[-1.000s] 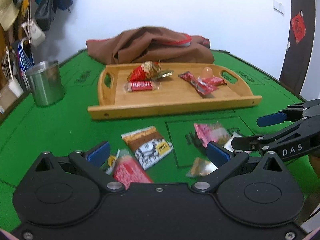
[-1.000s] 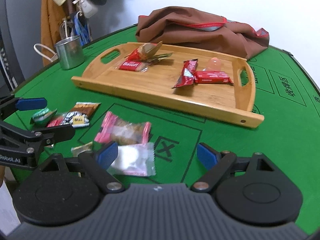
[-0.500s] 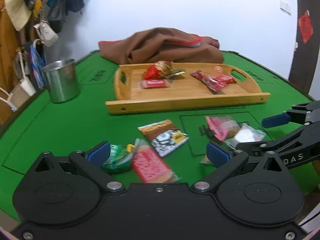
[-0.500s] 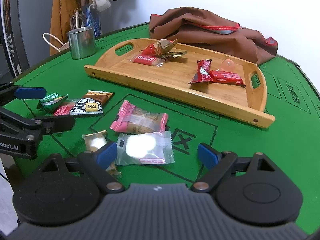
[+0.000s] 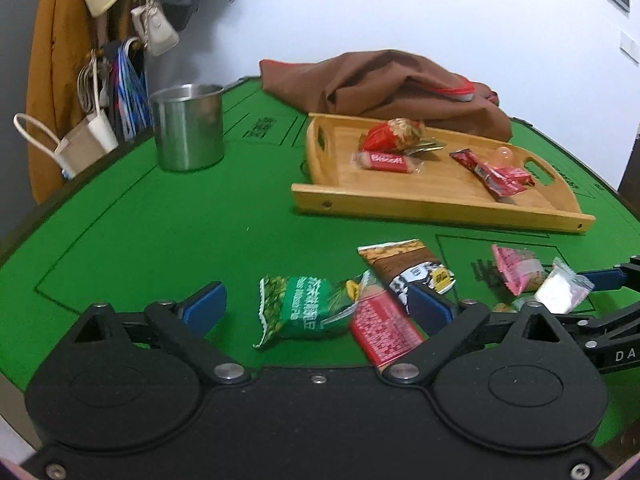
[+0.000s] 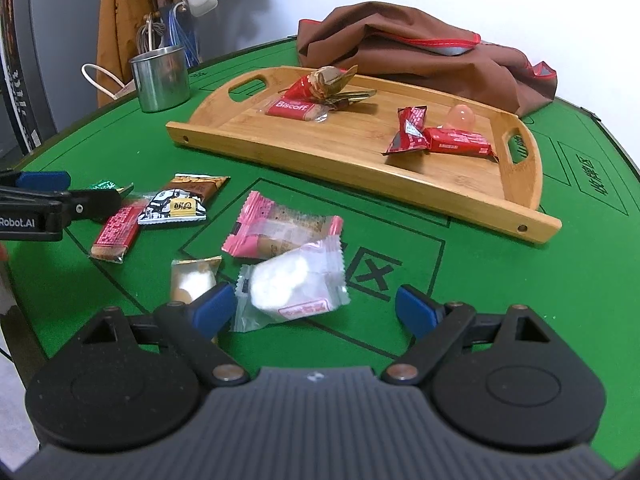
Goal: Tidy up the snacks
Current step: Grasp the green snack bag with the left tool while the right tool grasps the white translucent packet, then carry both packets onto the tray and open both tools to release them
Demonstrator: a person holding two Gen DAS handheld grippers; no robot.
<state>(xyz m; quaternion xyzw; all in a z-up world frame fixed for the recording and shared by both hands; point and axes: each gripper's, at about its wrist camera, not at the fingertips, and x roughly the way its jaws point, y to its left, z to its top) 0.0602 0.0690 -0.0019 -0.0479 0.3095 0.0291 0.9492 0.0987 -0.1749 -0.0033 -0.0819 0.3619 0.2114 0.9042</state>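
Observation:
My left gripper [image 5: 316,308] hovers low over the green table [image 5: 160,240], its jaws closing around a green snack packet [image 5: 304,308] that no pad presses. A red packet [image 5: 384,332] lies against the right pad, with a brown and white packet [image 5: 408,268] just beyond. My right gripper [image 6: 316,308] stands open over a clear packet with a white sweet [image 6: 292,284]. A pink packet [image 6: 280,232] and a small gold packet [image 6: 192,280] lie beside it. The wooden tray [image 6: 340,156] holds a Biscoff packet [image 6: 292,108], red bars [image 6: 440,140] and other sweets.
A steel cup [image 5: 187,128] stands on the far left of the table. A brown cloth [image 5: 392,84] lies behind the tray. Bags and a coat [image 5: 120,80] hang beyond the table's left edge. My left gripper [image 6: 76,190] shows at the left of the right wrist view.
My left gripper has moved so that the green packet now lies between its jaws, and the jaws have narrowed slightly. The right gripper has kept about still.

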